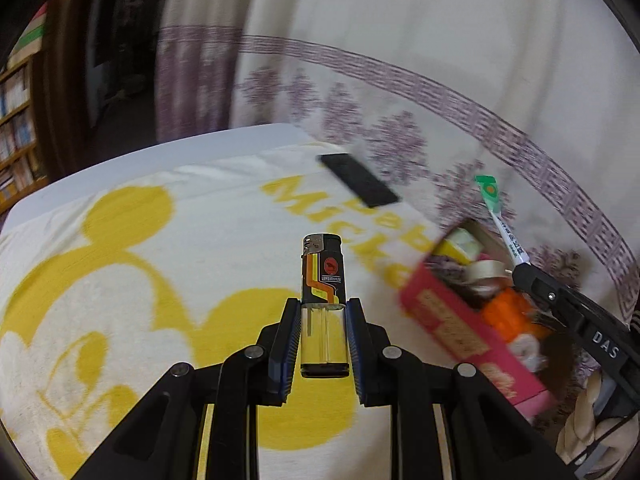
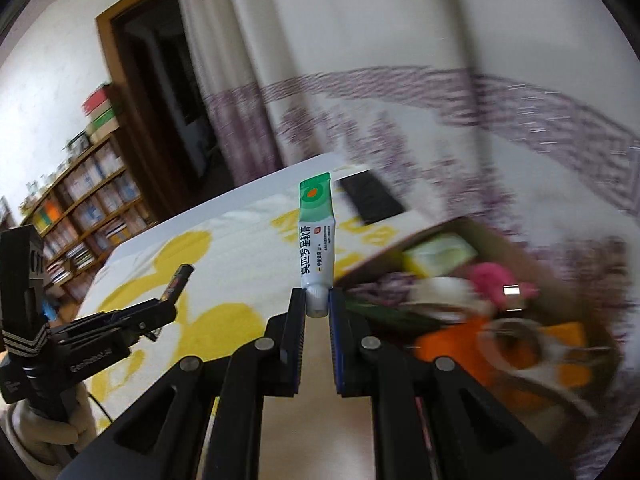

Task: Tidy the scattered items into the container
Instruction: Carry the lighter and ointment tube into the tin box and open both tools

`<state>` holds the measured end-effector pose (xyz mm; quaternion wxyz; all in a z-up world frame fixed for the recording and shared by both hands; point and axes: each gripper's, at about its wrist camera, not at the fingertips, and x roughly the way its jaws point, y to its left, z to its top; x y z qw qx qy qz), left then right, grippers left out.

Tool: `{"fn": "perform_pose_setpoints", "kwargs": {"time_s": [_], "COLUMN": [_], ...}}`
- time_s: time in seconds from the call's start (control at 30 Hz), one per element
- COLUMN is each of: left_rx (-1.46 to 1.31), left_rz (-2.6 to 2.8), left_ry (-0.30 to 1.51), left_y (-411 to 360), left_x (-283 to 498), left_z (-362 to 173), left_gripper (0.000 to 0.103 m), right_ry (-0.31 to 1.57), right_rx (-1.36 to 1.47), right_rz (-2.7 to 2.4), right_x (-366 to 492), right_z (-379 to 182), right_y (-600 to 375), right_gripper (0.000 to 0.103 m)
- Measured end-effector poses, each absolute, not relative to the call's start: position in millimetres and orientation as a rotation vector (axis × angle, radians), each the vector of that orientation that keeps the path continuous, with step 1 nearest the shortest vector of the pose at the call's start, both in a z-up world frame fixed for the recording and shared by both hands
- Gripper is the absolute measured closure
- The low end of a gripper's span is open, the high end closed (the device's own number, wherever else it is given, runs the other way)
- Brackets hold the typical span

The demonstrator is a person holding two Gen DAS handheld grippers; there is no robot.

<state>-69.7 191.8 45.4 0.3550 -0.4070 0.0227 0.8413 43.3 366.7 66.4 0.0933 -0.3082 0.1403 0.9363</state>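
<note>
My left gripper (image 1: 323, 312) is shut on a black lighter (image 1: 323, 276) with a clear lower body, held upright above the yellow-and-white towel (image 1: 140, 280). My right gripper (image 2: 317, 300) is shut on the cap end of a green-and-white ointment tube (image 2: 316, 232), which points up. The tube also shows in the left wrist view (image 1: 500, 220), above the pink cardboard box (image 1: 460, 332) at the right. The box (image 2: 424, 236) holds several items, among them tape rolls and orange and pink things. The left gripper with the lighter (image 2: 178, 282) shows at the left of the right wrist view.
A flat black rectangular object (image 1: 358, 180) lies at the far edge of the towel, also in the right wrist view (image 2: 372, 196). A white curtain with purple pattern (image 1: 400, 80) hangs behind. A bookshelf (image 2: 84, 208) and a doorway stand at the far left.
</note>
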Motion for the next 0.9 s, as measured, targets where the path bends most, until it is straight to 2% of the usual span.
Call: {"fn": "perform_pose_setpoints", "kwargs": {"time_s": [0.47, 0.5, 0.53, 0.6, 0.9], "left_rx": [-1.006, -1.024, -1.053, -1.079, -0.996], "left_rz": [1.923, 1.91, 1.9, 1.917, 2.042], "left_ry": [0.141, 0.137, 0.131, 0.117, 0.122], "left_y": [330.6, 335.3, 339.9, 341.7, 303.6], "left_x": [-27.9, -28.4, -29.9, -31.7, -31.6], "left_z": [45.6, 42.1, 37.4, 31.7, 41.4], "left_gripper": [0.079, 0.074, 0.056, 0.034, 0.034], "right_ry": [0.401, 0.403, 0.405, 0.41, 0.457], "right_rx": [-0.882, -0.885, -0.89, -0.896, -0.892], "right_rz": [2.609, 2.603, 2.598, 2.595, 2.6], "right_x": [73.4, 73.9, 74.2, 75.9, 92.6], "right_z": [55.6, 54.7, 53.4, 51.1, 48.6], "right_y": [446.2, 449.3, 451.9, 454.1, 444.6], "right_gripper": [0.089, 0.089, 0.089, 0.089, 0.089]}}
